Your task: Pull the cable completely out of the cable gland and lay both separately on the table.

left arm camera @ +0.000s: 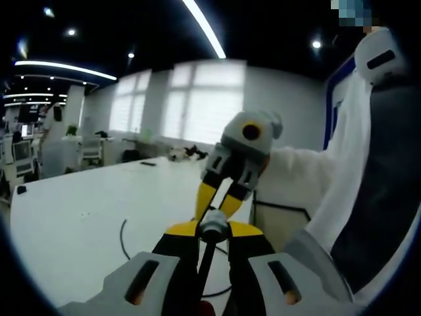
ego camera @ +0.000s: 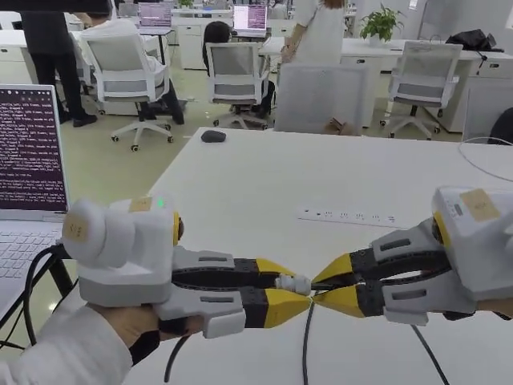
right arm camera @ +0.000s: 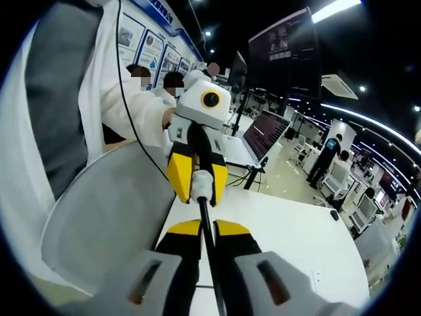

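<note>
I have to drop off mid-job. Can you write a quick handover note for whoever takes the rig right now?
Left tongs: shut on the gland, above the table.
Right tongs: shut on the cable right at the gland, tip to tip with the left; the rest of the cable hangs down.
Done: both parts gripped.
Left: the cable is not yet out. Pull it free, then lay cable and gland apart on the table.
</note>
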A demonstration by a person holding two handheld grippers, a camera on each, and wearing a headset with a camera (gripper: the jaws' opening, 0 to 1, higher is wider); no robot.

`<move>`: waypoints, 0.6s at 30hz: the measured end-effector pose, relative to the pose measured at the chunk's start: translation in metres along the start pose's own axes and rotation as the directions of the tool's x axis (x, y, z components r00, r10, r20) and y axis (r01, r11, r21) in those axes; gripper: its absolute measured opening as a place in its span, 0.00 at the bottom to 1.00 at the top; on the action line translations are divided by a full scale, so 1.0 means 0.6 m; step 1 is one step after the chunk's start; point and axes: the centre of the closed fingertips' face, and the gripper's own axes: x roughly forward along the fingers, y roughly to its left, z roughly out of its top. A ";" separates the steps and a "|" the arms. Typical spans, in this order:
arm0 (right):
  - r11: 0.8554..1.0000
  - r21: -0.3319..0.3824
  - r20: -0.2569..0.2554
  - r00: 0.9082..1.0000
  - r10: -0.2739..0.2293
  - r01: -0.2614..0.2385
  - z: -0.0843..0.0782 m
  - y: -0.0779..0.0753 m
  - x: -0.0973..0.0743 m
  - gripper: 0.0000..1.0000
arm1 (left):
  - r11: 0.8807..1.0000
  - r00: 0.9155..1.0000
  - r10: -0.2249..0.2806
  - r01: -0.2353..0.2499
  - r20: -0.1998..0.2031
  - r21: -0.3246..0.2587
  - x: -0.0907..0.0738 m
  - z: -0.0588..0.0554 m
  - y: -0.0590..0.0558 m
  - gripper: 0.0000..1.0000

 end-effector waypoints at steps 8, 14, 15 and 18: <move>1.000 0.004 0.008 1.000 -0.004 0.004 -0.003 0.000 -0.002 0.04 | 1.000 1.000 -0.001 0.001 0.002 -0.006 0.002 0.001 0.001 0.17; 1.000 0.017 -0.003 1.000 -0.013 0.013 -0.017 -0.002 -0.011 0.04 | 1.000 1.000 0.007 -0.007 0.001 -0.009 -0.003 -0.003 0.003 0.17; 1.000 0.022 -0.005 1.000 -0.018 0.018 -0.020 -0.003 -0.013 0.04 | 1.000 1.000 0.009 -0.009 0.001 -0.011 -0.005 -0.003 0.004 0.17; 0.999 0.035 -0.010 1.000 -0.028 0.028 -0.028 -0.004 -0.020 0.04 | 1.000 1.000 0.021 -0.021 0.004 -0.016 -0.013 -0.004 0.010 0.17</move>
